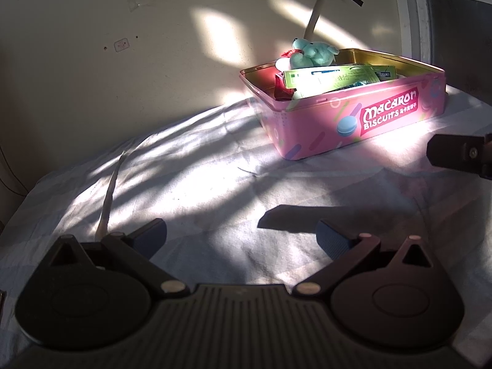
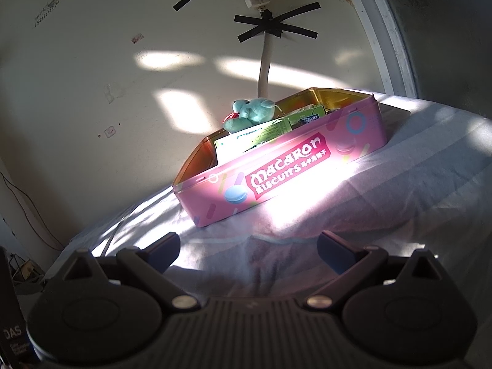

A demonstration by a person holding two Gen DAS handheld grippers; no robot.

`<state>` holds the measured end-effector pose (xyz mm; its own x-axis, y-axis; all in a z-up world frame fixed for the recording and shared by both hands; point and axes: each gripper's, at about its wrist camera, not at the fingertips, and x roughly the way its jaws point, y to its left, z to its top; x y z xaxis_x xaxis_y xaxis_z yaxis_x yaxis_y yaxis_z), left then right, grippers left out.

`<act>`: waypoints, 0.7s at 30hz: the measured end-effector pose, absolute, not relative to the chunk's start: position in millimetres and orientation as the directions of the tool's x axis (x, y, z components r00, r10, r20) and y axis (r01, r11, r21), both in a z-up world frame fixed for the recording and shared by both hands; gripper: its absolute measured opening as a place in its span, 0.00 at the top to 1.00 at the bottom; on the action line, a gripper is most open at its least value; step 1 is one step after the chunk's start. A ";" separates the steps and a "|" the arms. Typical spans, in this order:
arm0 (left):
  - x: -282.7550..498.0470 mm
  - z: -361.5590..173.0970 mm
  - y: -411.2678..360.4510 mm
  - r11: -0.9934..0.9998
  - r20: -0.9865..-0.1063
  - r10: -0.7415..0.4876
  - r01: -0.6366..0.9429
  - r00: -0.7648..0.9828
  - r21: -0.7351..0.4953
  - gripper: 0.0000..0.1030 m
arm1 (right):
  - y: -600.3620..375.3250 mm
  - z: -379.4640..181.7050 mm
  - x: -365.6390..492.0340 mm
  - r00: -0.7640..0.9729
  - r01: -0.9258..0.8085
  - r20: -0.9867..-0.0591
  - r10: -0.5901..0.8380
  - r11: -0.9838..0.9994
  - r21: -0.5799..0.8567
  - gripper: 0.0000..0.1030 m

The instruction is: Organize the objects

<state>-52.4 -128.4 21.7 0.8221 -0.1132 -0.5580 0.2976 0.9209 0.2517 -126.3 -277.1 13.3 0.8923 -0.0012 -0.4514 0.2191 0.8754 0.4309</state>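
Both my grippers hang over the sheet-covered bench [image 1: 190,184], left gripper [image 1: 241,236] and right gripper [image 2: 249,246] each with jaws spread wide, holding nothing. Ahead sits the pink biscuit tin [image 1: 353,120], lid off, against the wall. Inside it, a teal plush bear [image 2: 250,113] perches on green packets [image 1: 332,77], sunlight right across them.

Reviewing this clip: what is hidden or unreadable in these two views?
- Pink macaron biscuit tin: lower contents hidden by its wall and the green cartons, both views.
- Red item, left wrist view: mostly buried, unidentifiable.
- Green carton print: glare-washed, too small.
- Right tool, left wrist view: cut off by edge.
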 end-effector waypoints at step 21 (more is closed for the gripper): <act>-54.6 23.9 -128.1 0.924 -0.573 -0.128 0.307 0.810 0.227 0.00 | -275.0 17.9 -127.4 0.898 0.225 -0.438 -0.026 0.885 0.408 0.03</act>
